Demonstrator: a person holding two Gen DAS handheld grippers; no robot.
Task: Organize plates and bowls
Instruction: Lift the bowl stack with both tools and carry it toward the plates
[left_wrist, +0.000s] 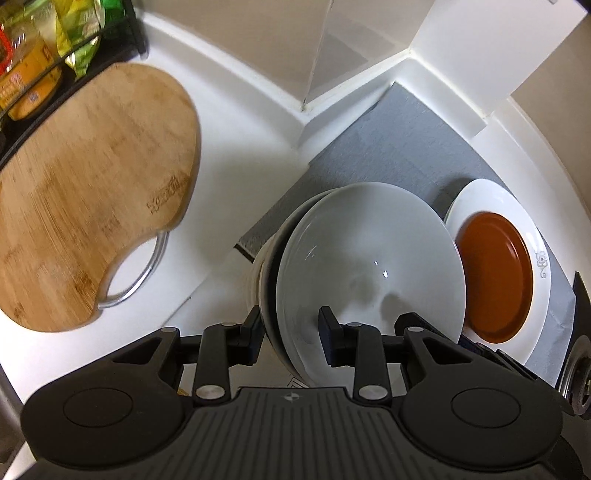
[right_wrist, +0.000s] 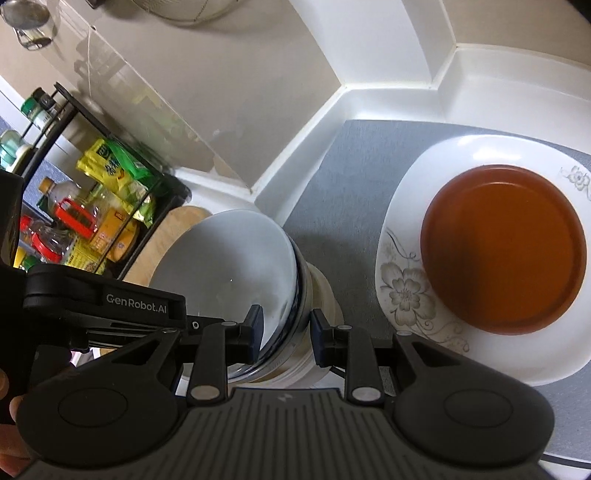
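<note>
A stack of white bowls (left_wrist: 369, 258) sits tilted at the edge of a grey mat (left_wrist: 417, 147). My left gripper (left_wrist: 291, 332) straddles the stack's near rim, one finger outside, one inside the top bowl, and grips it. My right gripper (right_wrist: 284, 328) straddles the same stack (right_wrist: 236, 266) from the other side, jaws around the rims. To the right, a brown plate (left_wrist: 495, 277) lies on a white flowered plate (left_wrist: 532, 229); both show in the right wrist view, brown plate (right_wrist: 506, 243) on white plate (right_wrist: 402, 288).
A wooden cutting board (left_wrist: 92, 192) with a metal handle lies on the white counter at left. A black rack (right_wrist: 92, 206) with bottles and packets stands beyond it. White walls form a corner behind the mat. A stove burner (left_wrist: 580, 373) is at far right.
</note>
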